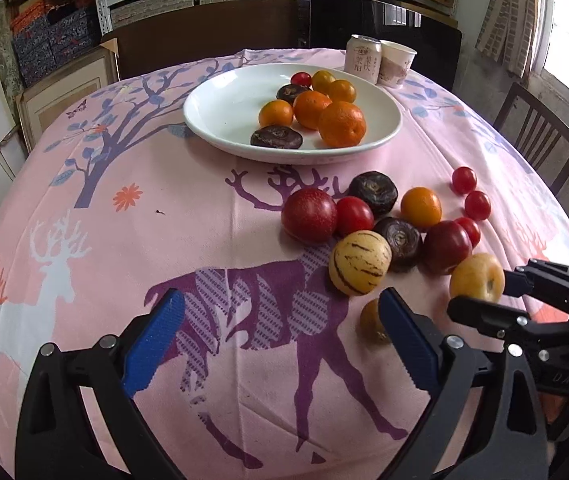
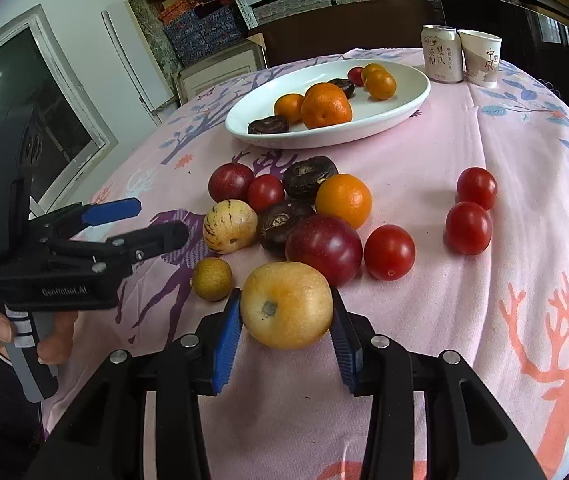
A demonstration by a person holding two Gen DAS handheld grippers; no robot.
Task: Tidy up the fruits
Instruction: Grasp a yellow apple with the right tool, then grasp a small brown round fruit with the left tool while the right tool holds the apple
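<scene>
right gripper [image 2: 287,334] jaws pinch yellow apple [image 2: 287,305] | left gripper [image 1: 280,344] jaws spread | brown fruit [image 2: 212,279] unobstructed only right view

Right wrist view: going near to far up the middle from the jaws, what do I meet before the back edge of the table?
Yellow pear held in the right gripper → large dark red plum → orange → white plate with oranges and dark fruits → drink can beside paper cup.
</scene>
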